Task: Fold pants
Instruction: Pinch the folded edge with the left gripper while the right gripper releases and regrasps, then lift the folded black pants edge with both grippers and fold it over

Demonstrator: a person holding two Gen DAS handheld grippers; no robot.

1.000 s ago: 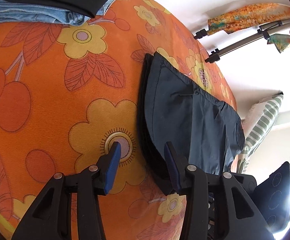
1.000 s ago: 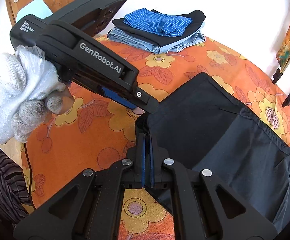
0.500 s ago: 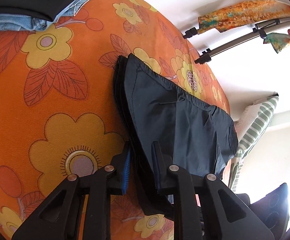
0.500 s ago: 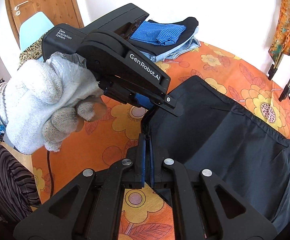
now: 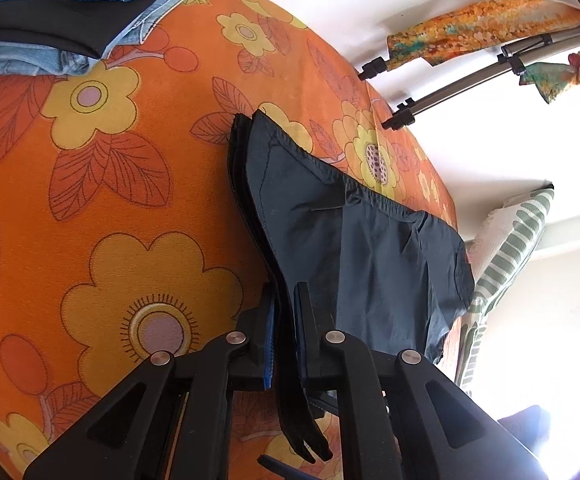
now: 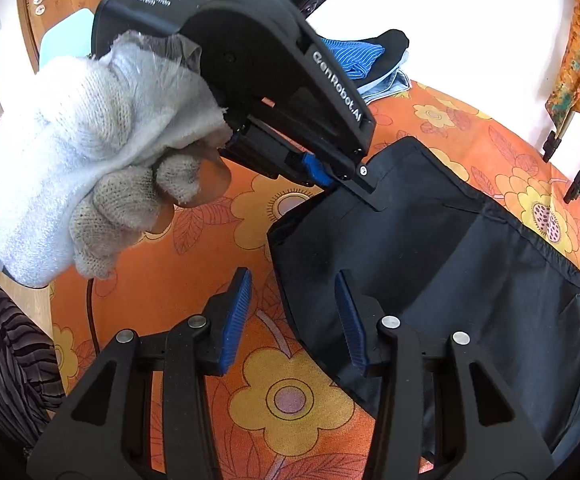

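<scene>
Pants edge in left hand-held gripper

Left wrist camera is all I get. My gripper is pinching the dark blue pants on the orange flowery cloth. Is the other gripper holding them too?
Observer: No. The right gripper is open. Its jaws have just been opening, and the edge of the dark navy fabric pants lies loose between them.
Operator: Who's holding my gripper?
Observer: A hand in a white knitted glove grips the handle of the left gripper.
Operator: What's behind that hand?
Observer: A brown wooden door with a metal handle.
</scene>
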